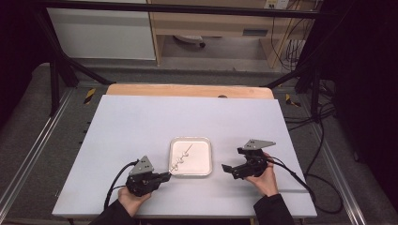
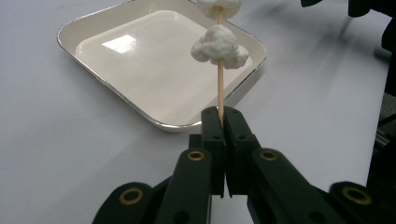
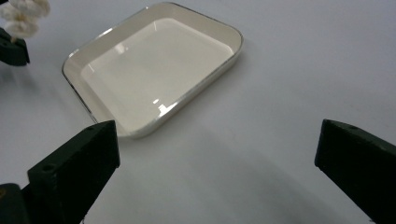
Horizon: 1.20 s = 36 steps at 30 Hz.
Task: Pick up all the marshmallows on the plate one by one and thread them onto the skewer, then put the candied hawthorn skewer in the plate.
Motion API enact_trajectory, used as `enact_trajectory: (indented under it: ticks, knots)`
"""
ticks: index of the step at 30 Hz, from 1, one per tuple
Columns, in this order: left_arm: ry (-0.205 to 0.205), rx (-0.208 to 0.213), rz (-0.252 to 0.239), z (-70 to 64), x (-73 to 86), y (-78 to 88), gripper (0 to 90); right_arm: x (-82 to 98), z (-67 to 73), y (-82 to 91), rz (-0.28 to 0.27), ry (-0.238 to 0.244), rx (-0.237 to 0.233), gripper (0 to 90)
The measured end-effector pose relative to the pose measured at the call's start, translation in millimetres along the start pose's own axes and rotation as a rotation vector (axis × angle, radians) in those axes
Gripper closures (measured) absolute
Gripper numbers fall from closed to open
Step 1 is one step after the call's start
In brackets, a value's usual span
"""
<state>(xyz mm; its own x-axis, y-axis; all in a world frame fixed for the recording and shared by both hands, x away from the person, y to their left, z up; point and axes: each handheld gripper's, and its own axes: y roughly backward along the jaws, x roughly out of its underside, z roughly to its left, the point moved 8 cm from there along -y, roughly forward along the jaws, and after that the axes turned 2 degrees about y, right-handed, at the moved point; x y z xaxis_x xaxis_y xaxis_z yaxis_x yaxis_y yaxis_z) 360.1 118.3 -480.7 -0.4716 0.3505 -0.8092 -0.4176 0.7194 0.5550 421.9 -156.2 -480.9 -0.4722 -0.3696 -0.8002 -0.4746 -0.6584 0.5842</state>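
Observation:
A thin wooden skewer [image 2: 220, 88] carries white puffy lumps [image 2: 218, 44] threaded along it. My left gripper [image 2: 222, 114] is shut on the skewer's near end and holds it slanted over the white tray [image 2: 149, 70]. In the high view the skewer [image 1: 180, 160] reaches from the left gripper [image 1: 168, 176] across the tray's [image 1: 209, 157] left half. My right gripper [image 1: 232, 159] stands to the right of the tray with its jaws wide apart. Nothing lies between them in the right gripper view [image 3: 217, 135], where the tray [image 3: 154, 70] lies bare ahead and the lumps [image 3: 23, 16] show at top left.
The tray sits on a white tabletop [image 1: 141, 122] with a wooden strip [image 1: 187, 90] along its far edge. Cables [image 1: 300, 176] trail from both grippers toward the table's near edge. A dark frame and shelving stand beyond the table.

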Motion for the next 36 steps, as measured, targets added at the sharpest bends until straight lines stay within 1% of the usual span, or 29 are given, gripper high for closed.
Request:
enact_trajectory:
  ticks: [3, 5, 8, 9, 11, 14, 19, 23, 31, 36]
  knots:
    - [0.000, -0.001, 0.001, 0.2, -0.8, 0.4, 88.0, 9.1, -3.7, 4.6, 0.012, 0.009, 0.009, 0.5]
    - [0.000, 0.000, 0.004, 0.4, -1.3, 0.6, 88.0, 13.6, -6.2, 8.0, 0.007, 0.017, 0.015, 0.5]
    - [0.003, -0.003, 0.010, 1.9, -2.6, 1.2, 88.0, 20.5, -9.6, 13.7, -0.008, 0.008, 0.024, 0.5]
    - [0.006, -0.008, 0.010, 2.2, -3.0, 1.4, 88.0, 22.2, -10.8, 14.6, -0.013, 0.012, 0.025, 0.5]
    - [0.006, -0.010, 0.017, 2.5, -3.9, 1.8, 88.0, 26.6, -12.8, 16.7, -0.016, 0.003, 0.024, 0.5]
    - [-0.001, -0.017, 0.023, 3.4, -7.2, 2.6, 88.0, 31.3, -14.7, 19.2, -0.022, -0.008, 0.022, 0.5]
    - [0.007, -0.032, 0.026, 6.5, -16.3, 3.1, 88.0, 33.5, -16.4, 22.8, -0.034, -0.011, 0.025, 0.6]
    - [0.017, -0.043, 0.030, 7.9, -24.3, 1.2, 88.0, 35.7, -16.3, 24.0, -0.025, -0.002, 0.026, 0.6]
    - [0.029, -0.076, 0.054, 10.9, -39.2, -8.5, 88.0, 36.3, -16.6, 25.0, -0.020, -0.005, 0.028, 0.5]
    - [0.049, -0.107, 0.075, 16.3, -43.2, -17.9, 88.0, 36.7, -16.7, 25.2, -0.020, -0.006, 0.029, 0.5]
